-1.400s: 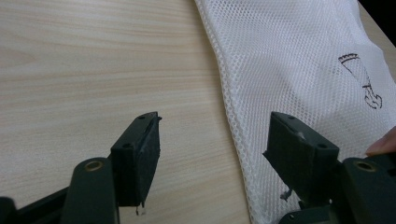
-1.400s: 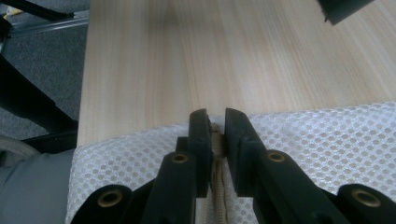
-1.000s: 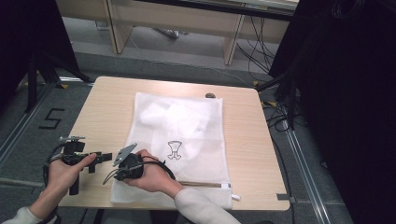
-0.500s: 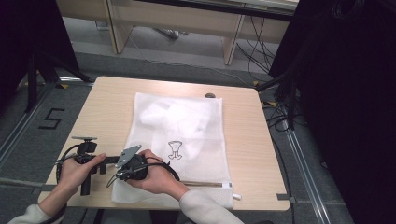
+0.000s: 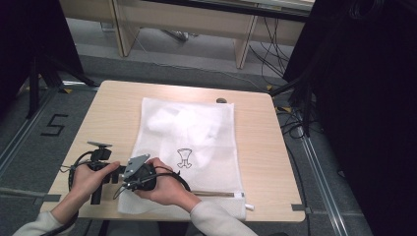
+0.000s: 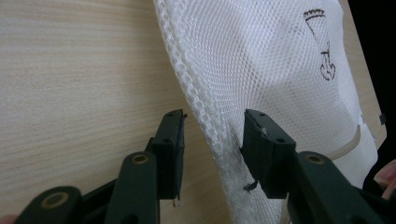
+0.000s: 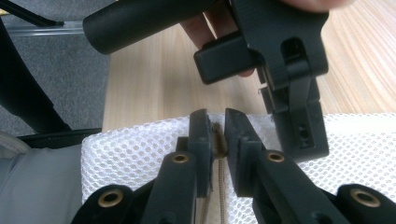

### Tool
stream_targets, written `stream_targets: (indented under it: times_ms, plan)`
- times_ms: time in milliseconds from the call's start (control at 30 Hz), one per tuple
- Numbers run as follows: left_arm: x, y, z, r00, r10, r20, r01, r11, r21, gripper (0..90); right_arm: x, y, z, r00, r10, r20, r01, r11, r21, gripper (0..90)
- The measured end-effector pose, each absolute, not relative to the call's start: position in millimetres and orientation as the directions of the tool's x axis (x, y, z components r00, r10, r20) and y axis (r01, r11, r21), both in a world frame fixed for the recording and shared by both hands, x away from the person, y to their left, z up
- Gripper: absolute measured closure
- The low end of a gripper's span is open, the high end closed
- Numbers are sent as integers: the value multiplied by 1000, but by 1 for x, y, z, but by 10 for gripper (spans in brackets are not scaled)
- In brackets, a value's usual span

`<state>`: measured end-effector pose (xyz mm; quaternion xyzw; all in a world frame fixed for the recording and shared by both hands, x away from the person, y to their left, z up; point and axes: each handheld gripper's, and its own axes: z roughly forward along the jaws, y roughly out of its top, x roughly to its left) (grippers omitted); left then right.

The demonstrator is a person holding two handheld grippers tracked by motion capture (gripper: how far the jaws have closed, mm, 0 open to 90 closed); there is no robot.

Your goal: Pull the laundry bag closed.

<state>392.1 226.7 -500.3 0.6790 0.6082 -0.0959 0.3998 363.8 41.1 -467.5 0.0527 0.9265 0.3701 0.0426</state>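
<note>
So the white mesh laundry bag point(image 5: 189, 142) is lying flat across the middle of the bench point(image 5: 255, 162), zipper end at about 6 o'clock, right at the person's edge. The right claw point(image 7: 217, 135) is pinched down narrow on what looks like the zipper pull point(image 7: 217, 140) at the bag's near-left corner, about 7 o'clock on the bench. The left claw point(image 6: 212, 140) sits just beside it on the 9 o'clock side and has just been closing in, jaws now half-narrowed with the bag's side seam point(image 6: 205, 116) standing between them. One pad looks to be against the mesh, the other is still clear of it, so no real grip yet.

Looks like the set-up for unzipping: one claw on the pull, the other anchoring the fabric. The next move probably calls for the left claw to finish clamping on the seam and hold that corner steady, then the right one drags the pull along the zipper toward 3 o'clock. If the left grip is sloppy, the whole bag will likely just slide along.
</note>
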Motion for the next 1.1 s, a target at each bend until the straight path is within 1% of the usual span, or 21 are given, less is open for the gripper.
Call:
stream_targets:
  times_ms: [33, 133, 200, 233, 300, 333, 367, 400, 433, 467, 500, 600, 700, 733, 800, 900, 1000, 1100]
  plan:
    - [393, 224, -501, 248, 750, -613, 903, 50, 427, 611, 362, 41, -467, -989, 146, -26, 88, 722, 687, 823]
    - [394, 221, -500, 255, 750, -610, 906, 35, 421, 627, 363, 41, -467, -990, 131, -49, 61, 719, 692, 823]
    - [394, 219, -500, 253, 753, -607, 906, 35, 422, 634, 363, 41, -467, -990, 131, -49, 61, 720, 692, 823]
    - [394, 218, -500, 253, 756, -604, 907, 32, 420, 643, 361, 41, -467, -989, 144, -32, 82, 718, 692, 823]
    - [394, 218, -500, 250, 757, -603, 907, 34, 419, 650, 361, 41, -467, -989, 142, -33, 80, 717, 693, 823]
    - [395, 218, -500, 250, 758, -603, 908, 33, 419, 675, 361, 41, -466, -989, 142, -34, 79, 717, 693, 823]
    - [395, 219, -500, 252, 758, -601, 908, 31, 419, 675, 361, 41, -466, -989, 142, -34, 79, 717, 693, 823]
    - [395, 219, -500, 256, 759, -599, 907, 26, 420, 693, 361, 41, -466, -989, 141, -35, 77, 716, 694, 823]
    - [395, 220, -499, 261, 759, -596, 906, 22, 424, 747, 362, 41, -466, -990, 128, -52, 55, 715, 697, 823]
    - [394, 220, -498, 264, 760, -594, 905, 19, 426, 747, 362, 41, -466, -990, 128, -52, 55, 715, 697, 823]
    - [394, 220, -498, 268, 760, -592, 903, 15, 428, 765, 362, 41, -466, -990, 128, -53, 55, 715, 697, 823]
    - [393, 218, -496, 283, 758, -588, 901, 1, 435, 840, 361, 40, -466, -989, 137, -47, 66, 715, 696, 823]
    - [393, 219, -494, 288, 752, -593, 899, 2, 438, 857, 361, 39, -467, -989, 145, -34, 81, 718, 692, 823]
    - [393, 219, -494, 286, 750, -596, 899, 5, 438, 858, 363, 38, -467, -990, 133, -44, 66, 715, 696, 823]
    - [393, 220, -493, 286, 742, -606, 899, 11, 437, 860, 363, 37, -468, -990, 136, -39, 71, 718, 693, 823]
    - [394, 221, -492, 284, 737, -613, 900, 15, 435, 862, 363, 33, -468, -988, 153, -11, 103, 716, 691, 825]
    - [394, 222, -490, 285, 734, -616, 900, 17, 436, 862, 364, 29, -467, -989, 145, -21, 90, 711, 698, 825]
    - [395, 223, -490, 288, 732, -617, 900, 14, 436, 863, 364, 25, -466, -988, 156, -16, 101, 707, 700, 826]
